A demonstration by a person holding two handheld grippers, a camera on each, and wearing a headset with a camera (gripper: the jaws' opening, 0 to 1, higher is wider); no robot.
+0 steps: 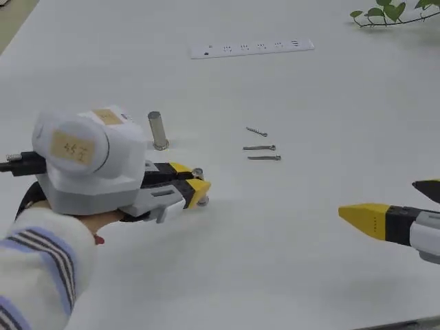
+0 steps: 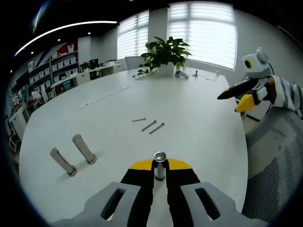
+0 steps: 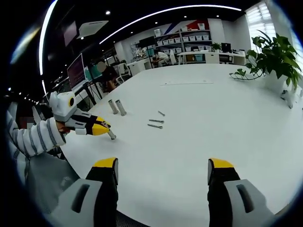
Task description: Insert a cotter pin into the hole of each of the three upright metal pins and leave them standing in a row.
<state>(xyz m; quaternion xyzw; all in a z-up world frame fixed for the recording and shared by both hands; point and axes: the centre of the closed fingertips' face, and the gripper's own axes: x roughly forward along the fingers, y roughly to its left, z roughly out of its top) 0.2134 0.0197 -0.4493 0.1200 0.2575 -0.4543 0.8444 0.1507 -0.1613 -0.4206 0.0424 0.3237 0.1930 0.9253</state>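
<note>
My left gripper (image 2: 159, 174) is shut on a short upright metal pin (image 2: 159, 164), held low over the white table; in the head view this gripper (image 1: 201, 187) is at the left, with the pin's top (image 1: 198, 172) showing between the yellow tips. Two more metal pins (image 2: 84, 149) (image 2: 63, 161) stand to its left; one of them (image 1: 157, 130) shows beyond the gripper in the head view. Three cotter pins (image 1: 256, 131) (image 1: 259, 147) (image 1: 264, 157) lie loose in mid-table. My right gripper (image 3: 163, 165) stands open and holds nothing, off to the right (image 1: 377, 199).
A white power strip (image 1: 251, 48) lies at the far side of the table (image 1: 309, 103). A leafy plant (image 1: 392, 12) is at the far right corner. Office shelves and desks lie beyond the table.
</note>
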